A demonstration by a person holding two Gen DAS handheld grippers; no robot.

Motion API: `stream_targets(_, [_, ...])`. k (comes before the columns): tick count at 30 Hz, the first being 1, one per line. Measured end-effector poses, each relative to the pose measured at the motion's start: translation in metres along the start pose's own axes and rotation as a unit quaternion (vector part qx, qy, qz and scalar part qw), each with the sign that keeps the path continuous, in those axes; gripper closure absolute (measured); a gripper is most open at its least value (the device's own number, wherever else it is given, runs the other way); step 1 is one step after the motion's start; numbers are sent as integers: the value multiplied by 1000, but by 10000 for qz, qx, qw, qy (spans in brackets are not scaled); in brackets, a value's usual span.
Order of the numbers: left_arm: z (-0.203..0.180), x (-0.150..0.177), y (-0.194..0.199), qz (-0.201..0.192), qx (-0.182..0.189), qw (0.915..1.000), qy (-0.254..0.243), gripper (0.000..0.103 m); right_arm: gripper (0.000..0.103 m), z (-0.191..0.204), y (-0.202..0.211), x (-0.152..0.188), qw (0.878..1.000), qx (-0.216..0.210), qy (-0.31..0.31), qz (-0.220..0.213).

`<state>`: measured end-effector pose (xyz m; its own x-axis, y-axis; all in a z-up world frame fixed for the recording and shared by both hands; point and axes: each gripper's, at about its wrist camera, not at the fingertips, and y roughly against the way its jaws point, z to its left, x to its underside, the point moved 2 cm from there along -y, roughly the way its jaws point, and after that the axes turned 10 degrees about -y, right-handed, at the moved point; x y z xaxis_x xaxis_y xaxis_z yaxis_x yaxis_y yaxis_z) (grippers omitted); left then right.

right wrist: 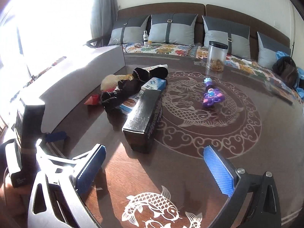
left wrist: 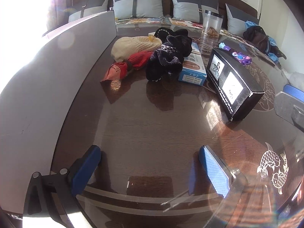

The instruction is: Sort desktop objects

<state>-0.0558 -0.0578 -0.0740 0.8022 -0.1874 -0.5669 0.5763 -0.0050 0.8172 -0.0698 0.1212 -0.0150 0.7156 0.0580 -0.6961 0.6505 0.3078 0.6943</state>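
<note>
Clutter sits in the upper middle of the left wrist view, above the spread left gripper (left wrist: 150, 163), whose two blue pads hold nothing. From the left: one grey box wall (left wrist: 57, 60) along the left edge, one cream knitted piece (left wrist: 133, 45), one red folded umbrella (left wrist: 129, 64), one heap of black cloth (left wrist: 169, 58) lying over one blue carton (left wrist: 193, 68), then one black box (left wrist: 233, 81) at centre right and one purple toy (left wrist: 239, 54) above it. One clear jar (left wrist: 211, 23) stands at the top. In the right wrist view the right gripper (right wrist: 153, 161) is likewise spread and empty, the black box (right wrist: 144, 112) just above its left pad, the purple toy (right wrist: 210, 95) well apart, upper right of centre. All rest on the glass-topped table (right wrist: 190, 138).
</note>
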Motion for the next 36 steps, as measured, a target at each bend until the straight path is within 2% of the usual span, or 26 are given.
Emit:
stream_targets(4, [1,0,0,-17,16,10000,-19,0,1,21,-41,-22,9995,19,3,321])
stream_targets(5, [1,0,0,-20,16,10000,-18,0,10,23,-50,-26,9992,-9,-10,408])
stream_targets(6, [1,1,0,-20,17,10000,-19,0,32,23,-58,-28,9986,-117,-49,507])
stream_targets(8, [1,1,0,-18,17,10000,-20,0,55,16,-69,-29,9967,-247,-272,728])
stream_targets(9, [1,1,0,-14,18,10000,-19,0,60,7,-70,-29,9950,-365,-530,763])
stream_targets(11, [1,0,0,-2,22,10000,-16,0,61,-17,-64,-28,9875,-705,-1202,740])
stream_targets(14, [2,-1,1,31,30,10000,-5,0,59,-59,-51,-18,9686,-1087,-2121,702])
stream_targets(17, [2,-1,0,48,6,10000,29,0,53,-104,-38,-6,9530,-869,-2827,662])
stream_targets(19, [2,-1,0,38,-17,10000,60,0,45,-127,-31,2,9453,-670,-3115,701])
stream_targets(20, [2,-1,0,33,-28,10000,73,0,43,-134,-26,2,9482,-483,-3064,685])
stream_targets(21, [2,-1,0,27,-36,10000,84,0,42,-134,-23,1,9555,-337,-2858,653])
stream_targets(22, [2,-1,0,23,-43,9999,93,0,37,-129,-20,-2,9655,-234,-2516,624])
stream_targets(23, [2,0,0,17,-49,9999,99,0,26,-120,-19,-6,9757,-125,-2101,616])
stream_targets(25, [2,0,0,4,-53,9999,98,0,16,-97,-21,-16,9929,87,-1064,520])
stream_targets(26, [2,0,0,-3,-55,9999,93,0,12,-83,-24,-21,9974,150,-528,473])
stream_targets(27, [2,0,0,-11,-57,9999,85,0,9,-71,-31,-21,9986,244,31,477])
stream_targets(29, [1,0,1,-21,-44,10000,69,0,6,-48,-52,-27,9924,479,917,659])
stream_targets(31, [2,0,1,-8,-14,10000,39,0,6,-38,-76,-30,9836,581,1409,967])
stream_targets(34, [2,0,1,3,10,10000,7,0,6,-30,-103,-36,9764,637,1655,1234])
stream_targets(36, [1,0,1,2,10,10000,2,0,7,-30,-114,-38,9781,384,1479,1415])
